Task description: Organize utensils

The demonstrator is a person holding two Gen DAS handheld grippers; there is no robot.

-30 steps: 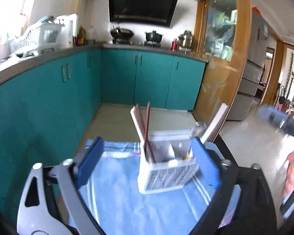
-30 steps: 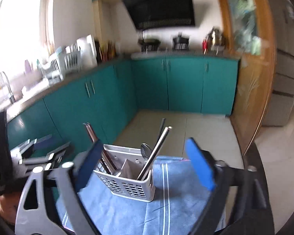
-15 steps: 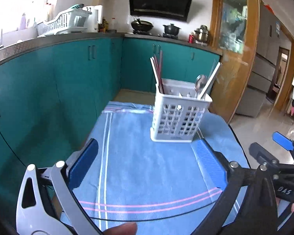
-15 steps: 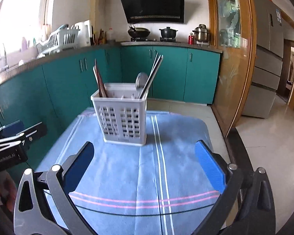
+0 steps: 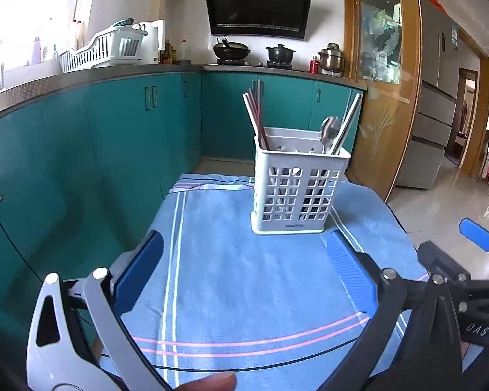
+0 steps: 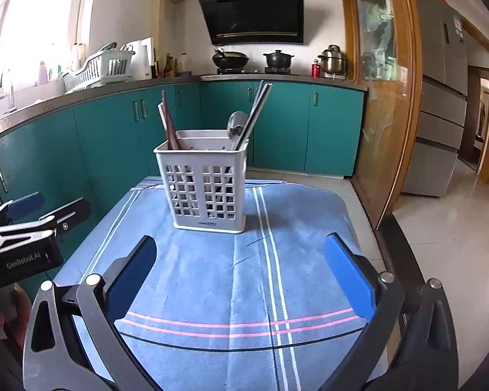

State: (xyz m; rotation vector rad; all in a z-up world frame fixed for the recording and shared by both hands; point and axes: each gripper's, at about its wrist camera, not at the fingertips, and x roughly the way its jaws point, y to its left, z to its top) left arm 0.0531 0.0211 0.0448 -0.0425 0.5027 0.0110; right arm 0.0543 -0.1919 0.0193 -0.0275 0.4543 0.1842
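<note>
white caddy (image 5: 298,192) upright, utensil lower ends hidden inside

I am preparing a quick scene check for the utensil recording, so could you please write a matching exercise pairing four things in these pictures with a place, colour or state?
Things:
1. utensil caddy
2. spoon
3. reddish chopsticks
4. left gripper

Descriptions:
A. open, holding nothing
B. white, standing upright on the blue towel
C. leaning in the caddy's left side
D. bowl upward, beside the metal chopsticks on the caddy's right side

Pairs: 1-B, 2-D, 3-C, 4-A
</note>
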